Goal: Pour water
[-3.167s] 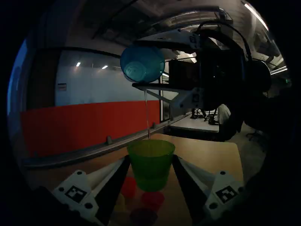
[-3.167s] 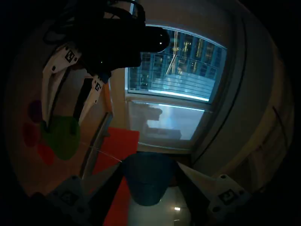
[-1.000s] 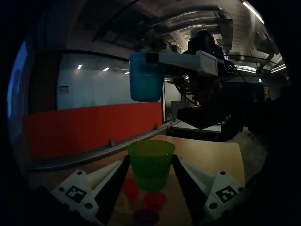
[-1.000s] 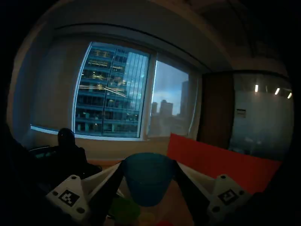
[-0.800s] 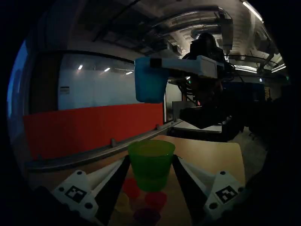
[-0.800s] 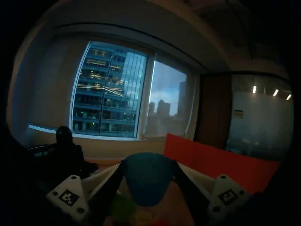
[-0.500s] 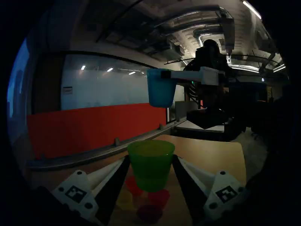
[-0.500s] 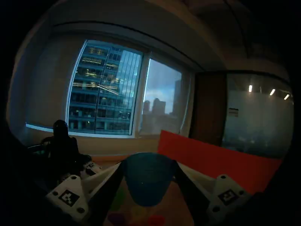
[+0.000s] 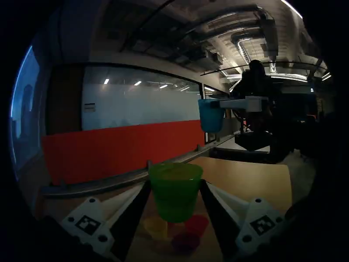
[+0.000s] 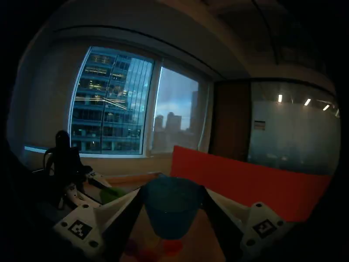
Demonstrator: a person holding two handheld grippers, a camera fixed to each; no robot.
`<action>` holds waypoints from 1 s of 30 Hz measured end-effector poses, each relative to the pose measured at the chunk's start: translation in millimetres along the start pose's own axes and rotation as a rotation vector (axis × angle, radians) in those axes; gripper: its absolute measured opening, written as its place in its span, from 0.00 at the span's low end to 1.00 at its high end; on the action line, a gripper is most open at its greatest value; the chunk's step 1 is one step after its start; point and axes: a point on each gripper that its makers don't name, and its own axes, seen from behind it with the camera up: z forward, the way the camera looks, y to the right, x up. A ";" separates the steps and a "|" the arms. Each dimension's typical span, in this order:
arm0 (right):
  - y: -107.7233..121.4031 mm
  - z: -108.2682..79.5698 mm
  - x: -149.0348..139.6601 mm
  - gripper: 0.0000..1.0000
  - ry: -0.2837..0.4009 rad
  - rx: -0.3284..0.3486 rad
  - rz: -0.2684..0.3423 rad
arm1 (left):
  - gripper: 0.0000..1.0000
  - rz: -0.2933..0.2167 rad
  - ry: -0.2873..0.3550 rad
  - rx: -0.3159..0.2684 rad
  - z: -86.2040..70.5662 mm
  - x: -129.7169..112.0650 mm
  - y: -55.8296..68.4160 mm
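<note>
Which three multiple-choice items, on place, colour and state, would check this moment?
1. Where is the blue cup? A) in the air, up and right of the green cup; B) inside it; C) beneath it.
2. What colour is the cup in the left tongs? A) blue; B) green; C) red.
3. How does the blue cup sit? A) upright; B) tipped, pouring; C) upside down.
Key: 1 A, the left gripper view shows it aloft; 2 B, green walls between the tongs; 3 A, rim level on top, no stream.
</note>
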 end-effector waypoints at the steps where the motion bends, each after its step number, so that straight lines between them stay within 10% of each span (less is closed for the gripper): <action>1: 2.3 -2.2 -2.7 0.92 -0.003 -0.004 0.001 | 0.81 0.001 0.000 0.005 -1.1 0.1 -1.3; 30: 23.5 -16.7 -72.6 0.92 -0.100 -0.031 0.029 | 0.81 0.009 -0.076 0.092 -25.1 -28.3 -39.6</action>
